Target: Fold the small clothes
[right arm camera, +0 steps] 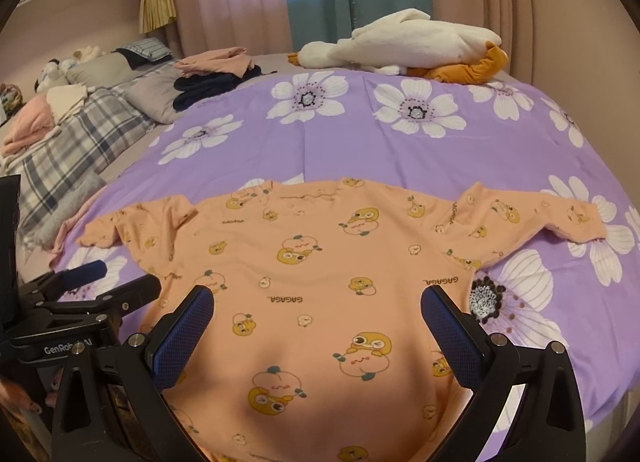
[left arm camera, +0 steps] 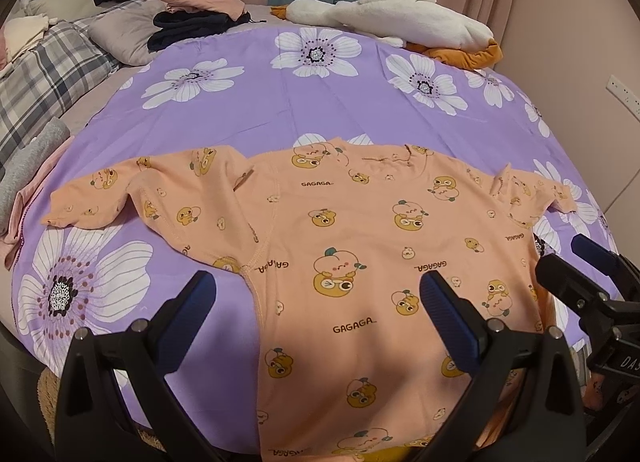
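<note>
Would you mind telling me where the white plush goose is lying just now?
In both views the white plush goose lies at the bed's far edge, right of the folded clothes pile, before the curtains.

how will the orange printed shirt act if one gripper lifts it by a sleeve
The orange printed shirt looks like thin knit lying flat with soft wrinkles at the neck, so it would probably droop and stretch out below the grip rather than hold shape. It seems light. Pushed, it may bunch or drag the smooth purple floral sheet under it.
</note>
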### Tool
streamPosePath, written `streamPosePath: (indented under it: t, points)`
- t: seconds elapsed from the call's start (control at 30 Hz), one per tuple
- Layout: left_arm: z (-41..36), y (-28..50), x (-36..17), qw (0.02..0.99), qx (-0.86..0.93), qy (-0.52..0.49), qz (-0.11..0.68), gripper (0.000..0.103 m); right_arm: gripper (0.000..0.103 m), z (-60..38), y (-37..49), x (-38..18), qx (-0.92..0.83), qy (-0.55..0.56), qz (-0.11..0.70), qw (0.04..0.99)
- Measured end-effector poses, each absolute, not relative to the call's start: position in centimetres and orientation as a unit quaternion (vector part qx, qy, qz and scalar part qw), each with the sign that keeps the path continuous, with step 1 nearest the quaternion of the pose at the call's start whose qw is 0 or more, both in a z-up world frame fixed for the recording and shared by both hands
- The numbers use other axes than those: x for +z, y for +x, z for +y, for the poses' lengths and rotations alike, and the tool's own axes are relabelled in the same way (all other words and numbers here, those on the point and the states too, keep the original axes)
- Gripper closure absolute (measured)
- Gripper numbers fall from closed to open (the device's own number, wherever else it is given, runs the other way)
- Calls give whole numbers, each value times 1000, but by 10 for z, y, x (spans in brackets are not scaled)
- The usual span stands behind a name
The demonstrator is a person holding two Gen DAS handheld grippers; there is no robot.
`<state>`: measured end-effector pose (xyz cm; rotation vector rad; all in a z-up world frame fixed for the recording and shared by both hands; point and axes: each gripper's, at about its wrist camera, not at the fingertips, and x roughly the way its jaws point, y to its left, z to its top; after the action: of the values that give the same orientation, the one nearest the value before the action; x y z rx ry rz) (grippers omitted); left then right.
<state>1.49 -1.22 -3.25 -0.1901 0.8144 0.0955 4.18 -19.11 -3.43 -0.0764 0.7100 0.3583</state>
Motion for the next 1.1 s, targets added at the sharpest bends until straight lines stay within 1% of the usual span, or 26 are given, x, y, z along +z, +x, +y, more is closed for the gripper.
streamPosePath:
  t: [1.1]
  points:
    - [-14,15,-36,908,39,-100,404,1,1,-192,43,-37,174,-32,349,920]
